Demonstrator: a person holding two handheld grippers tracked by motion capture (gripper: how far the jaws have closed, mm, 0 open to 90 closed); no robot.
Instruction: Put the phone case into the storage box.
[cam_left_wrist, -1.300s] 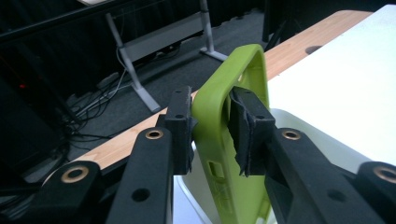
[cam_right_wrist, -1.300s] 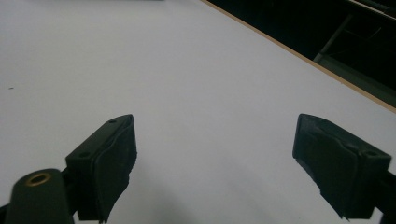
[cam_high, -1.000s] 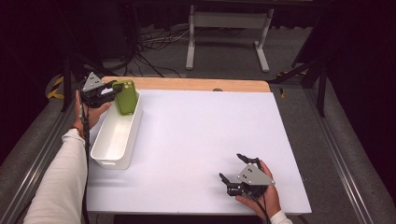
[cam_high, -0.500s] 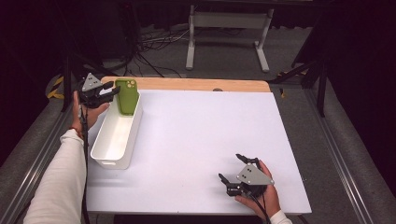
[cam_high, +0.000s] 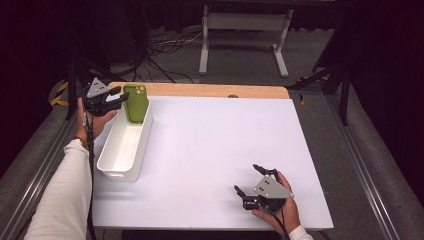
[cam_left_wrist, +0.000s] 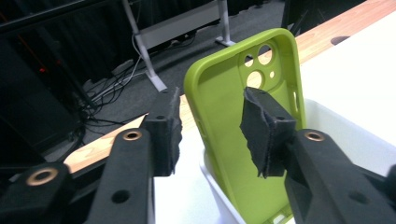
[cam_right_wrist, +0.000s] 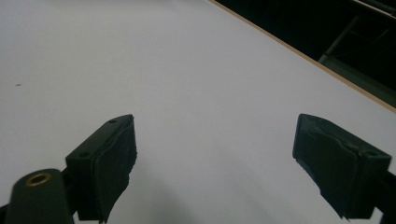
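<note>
A lime-green phone case (cam_high: 136, 104) stands upright in the far end of a long white bin (cam_high: 119, 172), leaning on its end wall. My left gripper (cam_high: 120, 95) is level beside it at the table's far left corner. In the left gripper view the case (cam_left_wrist: 224, 93) stands between and just past the jaws of the left gripper (cam_left_wrist: 215, 130), which have just been opening. The left pad (cam_left_wrist: 167, 128) is clear of the case's edge, and the right pad (cam_left_wrist: 266, 133) sits in front of its hollow side. My right gripper (cam_high: 246, 179) rests open near the table's front right, and its own view of the right gripper (cam_right_wrist: 215, 158) has bare table between the jaws.
The white table top (cam_high: 215, 145) has a wooden strip (cam_high: 200, 90) along its far edge. The bin lies along the left side. A metal stand (cam_high: 245, 30) and cables are on the floor beyond the table.
The left jaws have spread a little away from the green case, which stays standing at the bin's far end. The right gripper has not moved.
</note>
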